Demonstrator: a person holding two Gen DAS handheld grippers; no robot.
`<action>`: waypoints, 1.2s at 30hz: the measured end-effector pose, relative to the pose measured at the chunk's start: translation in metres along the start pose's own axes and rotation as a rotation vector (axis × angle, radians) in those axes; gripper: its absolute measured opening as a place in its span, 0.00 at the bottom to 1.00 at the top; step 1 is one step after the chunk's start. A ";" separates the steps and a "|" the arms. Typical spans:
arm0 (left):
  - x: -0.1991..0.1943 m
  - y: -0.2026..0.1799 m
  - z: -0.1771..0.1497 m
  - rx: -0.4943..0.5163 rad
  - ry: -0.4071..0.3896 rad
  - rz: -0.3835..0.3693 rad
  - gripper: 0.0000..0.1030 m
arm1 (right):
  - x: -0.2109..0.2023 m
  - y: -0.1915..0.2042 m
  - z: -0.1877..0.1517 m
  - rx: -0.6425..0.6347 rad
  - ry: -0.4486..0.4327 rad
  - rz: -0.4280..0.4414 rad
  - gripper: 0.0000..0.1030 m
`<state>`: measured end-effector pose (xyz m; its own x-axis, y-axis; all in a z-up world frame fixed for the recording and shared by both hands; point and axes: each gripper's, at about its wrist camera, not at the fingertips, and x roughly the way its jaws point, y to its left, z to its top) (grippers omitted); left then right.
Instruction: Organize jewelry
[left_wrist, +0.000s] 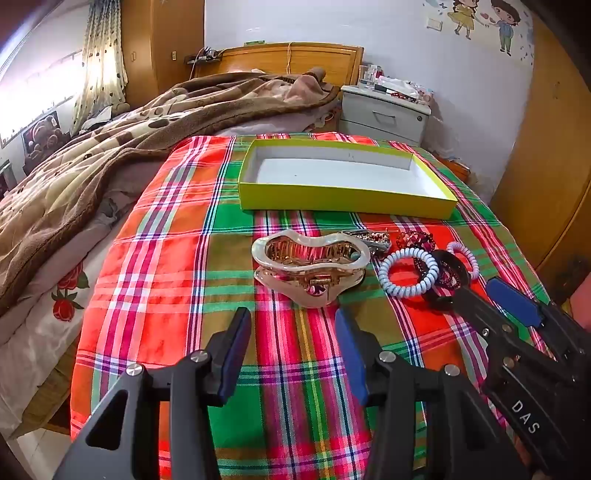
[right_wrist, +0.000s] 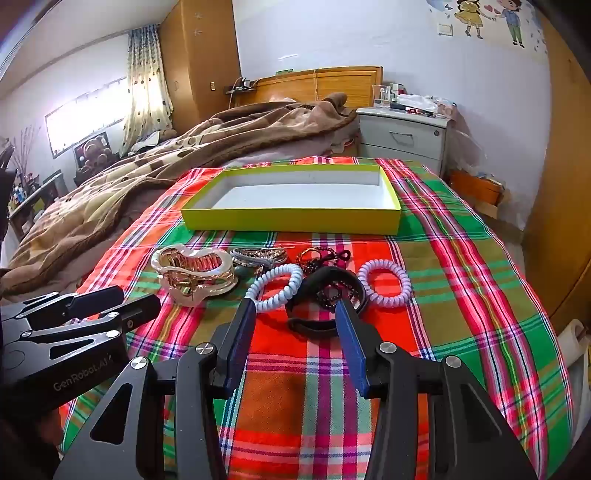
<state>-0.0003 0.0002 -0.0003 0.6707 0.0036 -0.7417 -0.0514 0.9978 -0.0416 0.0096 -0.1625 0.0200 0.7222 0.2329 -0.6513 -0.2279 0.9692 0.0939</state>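
Observation:
A large cream and gold hair claw lies on the plaid cloth, just ahead of my left gripper, which is open with nothing between its pads. To its right lie a pale blue spiral hair tie, a black band with dark beads on it, and a lilac spiral tie. My right gripper is open, its tips either side of the black band. A silver clip and a red beaded bracelet lie behind. The yellow-green box beyond them holds nothing.
The plaid cloth covers the foot of a bed. A brown blanket is heaped on its left. A grey nightstand stands behind the box, and wooden wardrobe doors line the right. My left gripper shows at left in the right wrist view.

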 end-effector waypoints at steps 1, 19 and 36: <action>0.000 0.000 0.000 -0.001 0.002 0.003 0.48 | 0.000 0.000 0.000 0.001 -0.002 0.000 0.45; 0.001 0.006 0.000 -0.022 0.004 0.003 0.48 | -0.002 -0.005 -0.001 0.014 -0.009 -0.025 0.45; 0.001 0.008 -0.001 -0.026 0.004 0.013 0.48 | -0.001 -0.003 -0.001 0.012 -0.003 -0.026 0.45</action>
<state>-0.0005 0.0082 -0.0018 0.6666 0.0166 -0.7452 -0.0795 0.9956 -0.0490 0.0091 -0.1656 0.0196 0.7298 0.2078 -0.6513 -0.2012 0.9758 0.0858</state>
